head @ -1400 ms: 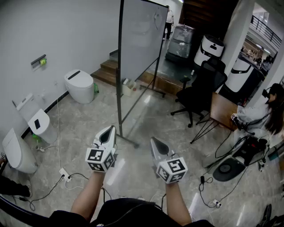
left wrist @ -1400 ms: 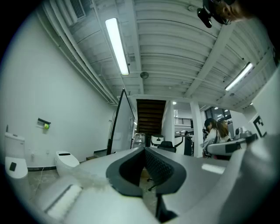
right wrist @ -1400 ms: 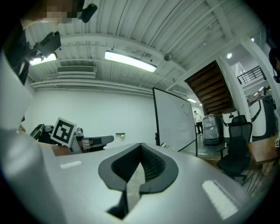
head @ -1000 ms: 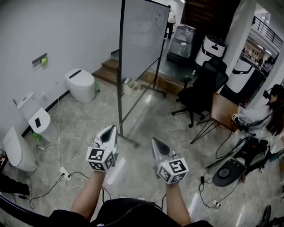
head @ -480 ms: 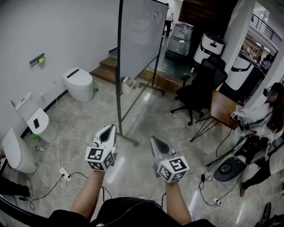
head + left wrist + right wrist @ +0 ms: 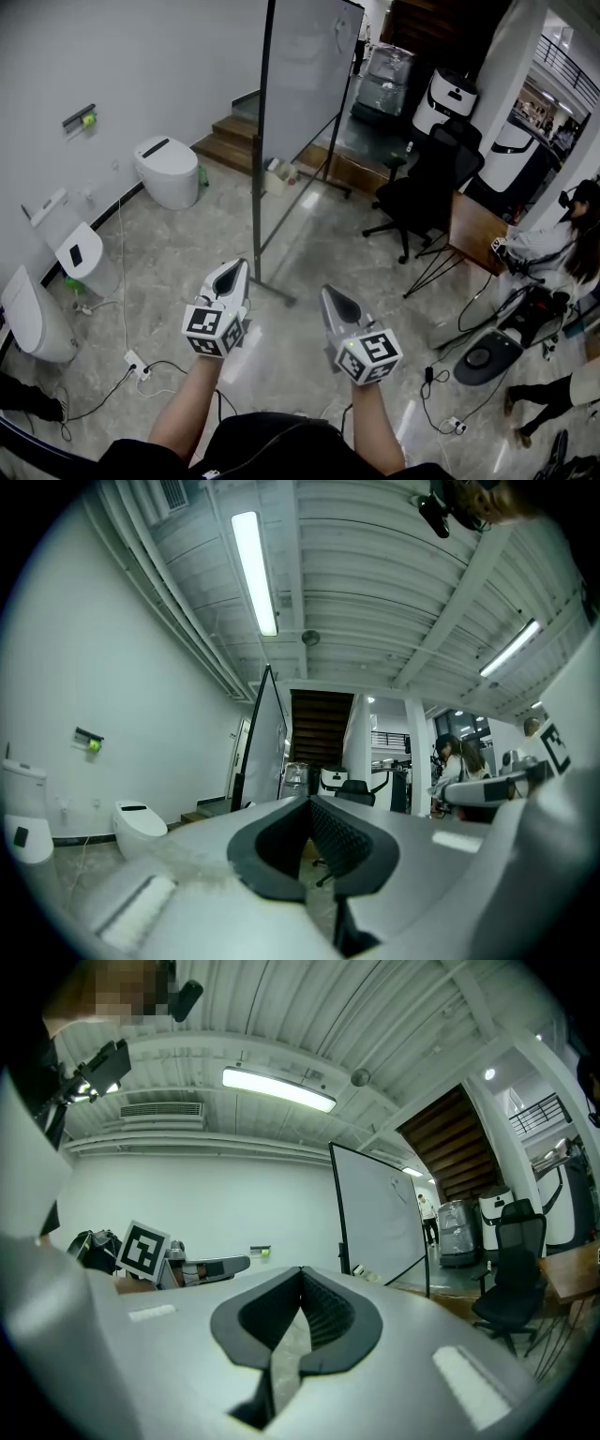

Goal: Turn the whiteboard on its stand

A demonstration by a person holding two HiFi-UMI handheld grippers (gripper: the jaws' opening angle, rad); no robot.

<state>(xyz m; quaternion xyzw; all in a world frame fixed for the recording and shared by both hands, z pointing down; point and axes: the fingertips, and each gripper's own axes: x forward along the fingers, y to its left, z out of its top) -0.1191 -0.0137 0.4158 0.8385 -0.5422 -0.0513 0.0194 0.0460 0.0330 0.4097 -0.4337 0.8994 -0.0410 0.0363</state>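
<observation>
Jaws on the left tool (image 6: 232, 272) are closed tip to tip with nothing between them. The right tool (image 6: 334, 298) looks the same, shut and empty. Both are held level, side by side, and aimed across the floor (image 6: 169, 272) toward the whiteboard (image 6: 305, 75). The whiteboard is upright on its stand (image 6: 258, 206), well apart from both tools, at the far side of the floor near the steps and close to the left wall (image 6: 141, 56). It shows almost edge-on, with the near post of the stand facing the tools and its foot running across the floor just beyond them.

The step in hand seems to be the approach. To do it well, the jaws likely need to open before arrival so each tool can take the frame edge rather than the slick panel. One tool high and one low would probably give the most control. How the panel pivots cannot be made out from here. Its swing should stay clear of the office chair (image 6: 422, 192) to the right, and the feet should stay off the stand's foot.
</observation>
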